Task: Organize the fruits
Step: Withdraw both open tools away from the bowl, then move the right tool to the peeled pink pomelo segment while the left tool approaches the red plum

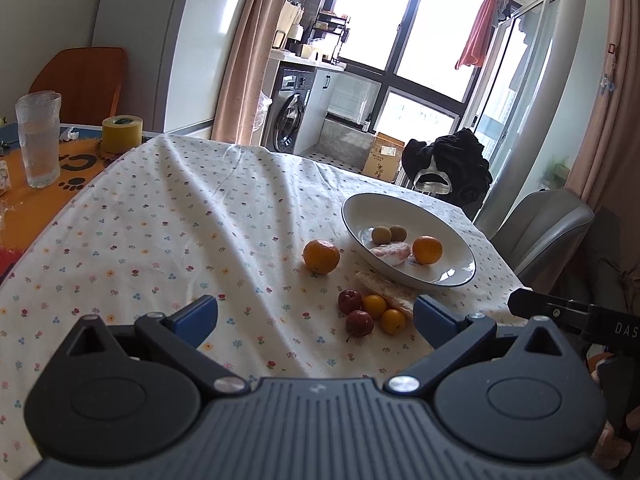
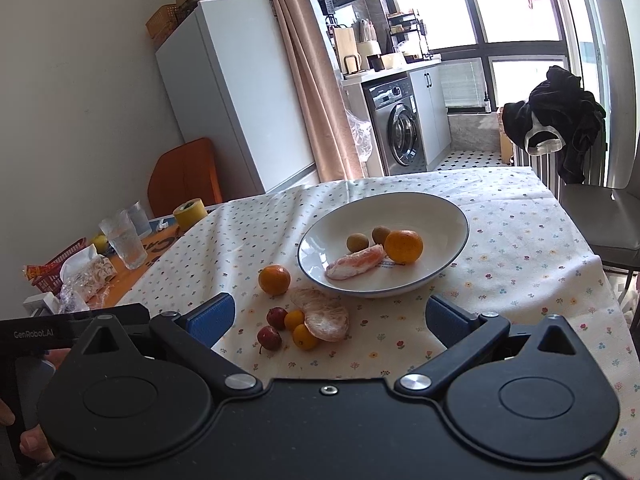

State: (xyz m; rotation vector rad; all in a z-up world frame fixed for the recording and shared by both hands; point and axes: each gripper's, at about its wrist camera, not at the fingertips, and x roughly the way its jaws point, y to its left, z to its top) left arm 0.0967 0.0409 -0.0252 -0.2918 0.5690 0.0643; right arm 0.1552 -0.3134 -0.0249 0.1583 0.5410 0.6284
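Note:
A white bowl on the flowered cloth holds an orange, a peeled pomelo segment and two small brown fruits. On the cloth beside the bowl lie another orange, a second pomelo piece, two small red fruits and two kumquats. My left gripper is open, close in front of the loose fruit. My right gripper is open too, with the loose pile between its fingers' line.
A glass of water and a yellow tape roll stand at the table's left. A grey chair sits at the right edge. Snack bags lie at the far left.

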